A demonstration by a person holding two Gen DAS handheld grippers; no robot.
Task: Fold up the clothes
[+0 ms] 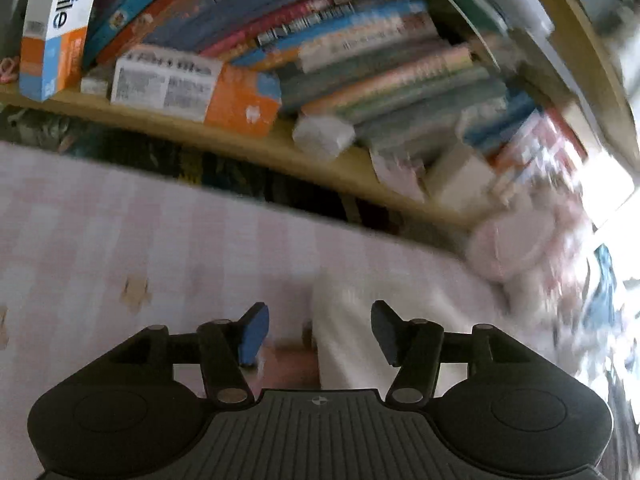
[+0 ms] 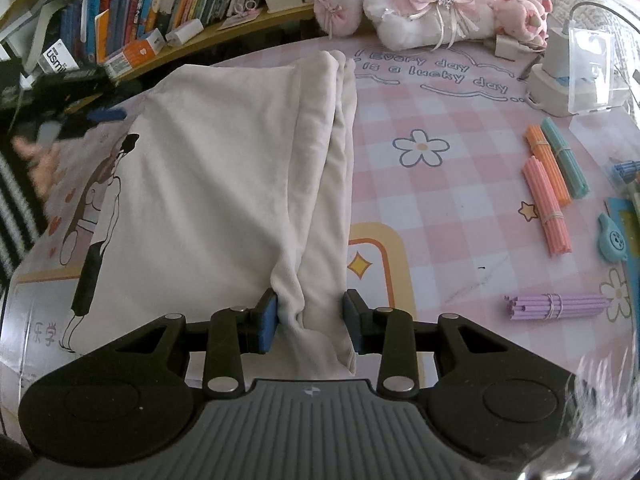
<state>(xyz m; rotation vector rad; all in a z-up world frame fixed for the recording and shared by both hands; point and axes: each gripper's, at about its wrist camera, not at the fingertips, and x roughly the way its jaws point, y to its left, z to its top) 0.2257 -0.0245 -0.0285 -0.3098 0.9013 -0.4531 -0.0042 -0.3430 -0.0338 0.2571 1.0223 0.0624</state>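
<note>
while right hand-held gripper point(image 2: 309, 322) pinches cream shirt point(image 2: 224, 184), left hand-held gripper point(image 1: 318, 330) spread; straw bundles point(image 2: 550, 200) nearby.

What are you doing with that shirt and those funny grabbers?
A person is folding a cream T-shirt on a pink checked table mat, holding a grabbing tool in each hand. The right tool pinches the bunched cloth along the shirt's folded right side. The left tool is open and empty, hanging above the shirt's other edge, near the bookshelf. The right side is already folded over, and the printed cartoon still shows on the left.
</note>
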